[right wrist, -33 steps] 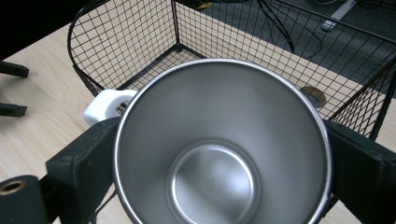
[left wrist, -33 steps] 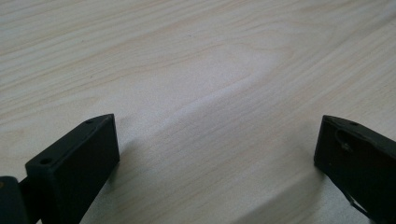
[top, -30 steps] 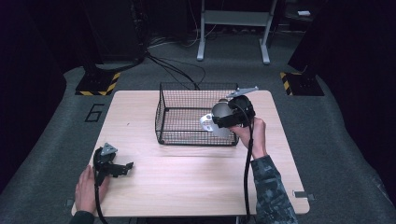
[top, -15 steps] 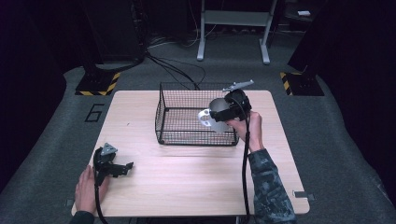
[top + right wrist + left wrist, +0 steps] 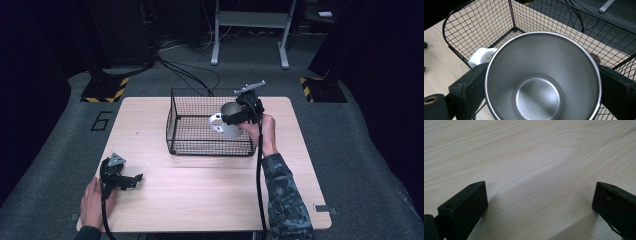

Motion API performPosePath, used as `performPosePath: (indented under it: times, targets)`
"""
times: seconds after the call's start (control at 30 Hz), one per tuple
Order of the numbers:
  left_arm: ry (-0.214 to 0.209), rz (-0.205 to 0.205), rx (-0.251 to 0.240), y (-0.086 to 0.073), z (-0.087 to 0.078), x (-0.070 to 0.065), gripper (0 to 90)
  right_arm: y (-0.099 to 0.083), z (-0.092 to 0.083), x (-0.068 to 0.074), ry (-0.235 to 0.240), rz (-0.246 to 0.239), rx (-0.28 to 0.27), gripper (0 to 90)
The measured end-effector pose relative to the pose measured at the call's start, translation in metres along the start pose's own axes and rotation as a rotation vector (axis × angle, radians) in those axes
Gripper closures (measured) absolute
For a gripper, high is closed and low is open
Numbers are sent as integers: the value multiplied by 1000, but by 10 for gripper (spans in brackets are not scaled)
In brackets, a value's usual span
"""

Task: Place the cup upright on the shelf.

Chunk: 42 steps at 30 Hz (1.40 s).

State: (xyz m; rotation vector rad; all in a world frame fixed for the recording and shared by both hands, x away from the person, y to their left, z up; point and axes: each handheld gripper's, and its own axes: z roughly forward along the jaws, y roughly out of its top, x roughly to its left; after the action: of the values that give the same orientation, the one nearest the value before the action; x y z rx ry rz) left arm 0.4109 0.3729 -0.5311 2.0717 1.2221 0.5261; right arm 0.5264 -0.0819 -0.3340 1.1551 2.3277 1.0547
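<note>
— Gleaming inside the right gripper's [image 5: 541, 82] jaws, what is that?

— A metal mug [image 5: 542, 77], brushed steel, round and tapering down to a flat, ringed bottom. Its handle [image 5: 481, 56] is white, smooth and looped, sticking out to one side. The two black, blocky jaws pinch the mug's wall from opposite sides.

— Where is it?

— In the high view the mug [image 5: 229, 121] is held up over the right part of a black wire basket [image 5: 200, 145], a rectangular box of fine square mesh with rounded corners, which stands on the pale wood-grain table [image 5: 200, 200]. The right gripper [image 5: 240, 116] sits at the basket's right edge, in a hand [image 5: 264, 132] with a camouflage sleeve [image 5: 282, 200].

— And the other one?

— The left gripper [image 5: 131, 179] rests near the table's front-left corner, well apart from the basket, a hand [image 5: 92, 202] on it. Its matte black jaws are spread wide over bare wood [image 5: 536, 165], gripping nothing.
</note>
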Motion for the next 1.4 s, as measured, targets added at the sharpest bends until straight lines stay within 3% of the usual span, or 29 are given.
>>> performPosePath:
  times: [1.4]
  targets:
    - [3,-4,-11,0,1,0,0,0,67,-17,23,66,91,57]
